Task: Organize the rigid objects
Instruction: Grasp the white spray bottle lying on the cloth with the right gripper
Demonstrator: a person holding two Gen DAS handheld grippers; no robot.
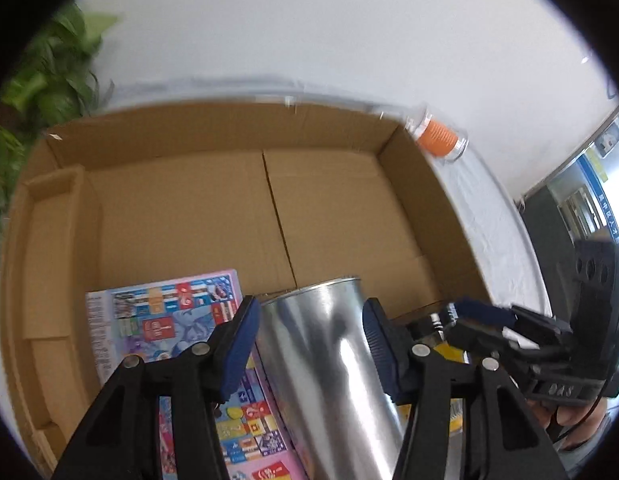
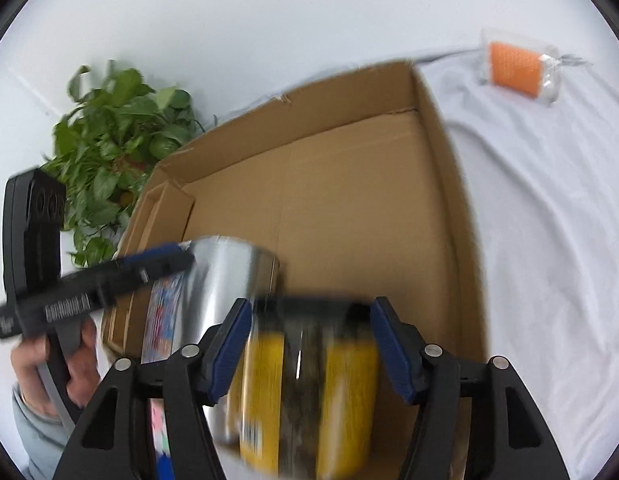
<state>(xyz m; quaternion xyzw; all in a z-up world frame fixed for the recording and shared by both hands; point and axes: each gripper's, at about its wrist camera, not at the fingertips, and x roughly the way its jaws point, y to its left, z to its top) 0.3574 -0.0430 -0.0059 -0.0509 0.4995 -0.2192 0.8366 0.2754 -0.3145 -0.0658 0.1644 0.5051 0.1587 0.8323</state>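
Left tongs [image 1: 311, 344] clamping upright metal can [image 1: 333, 360]; right tongs [image 2: 309, 344] gripping yellow jar [image 2: 309, 396], just beside it, above box [image 1: 333, 136] near edge.

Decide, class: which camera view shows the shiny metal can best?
The left wrist view: the metal can fills the centre, sharp from rim to body, between the left gripper's pads. The right wrist view shows it blurred, partly hidden behind the yellow-labelled jar in the right gripper.

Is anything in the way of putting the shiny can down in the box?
Nothing visible blocks it. The silver can, held in the left gripper, is over the cardboard box; ahead its floor is bare. Only the colorful pink box lies just left.
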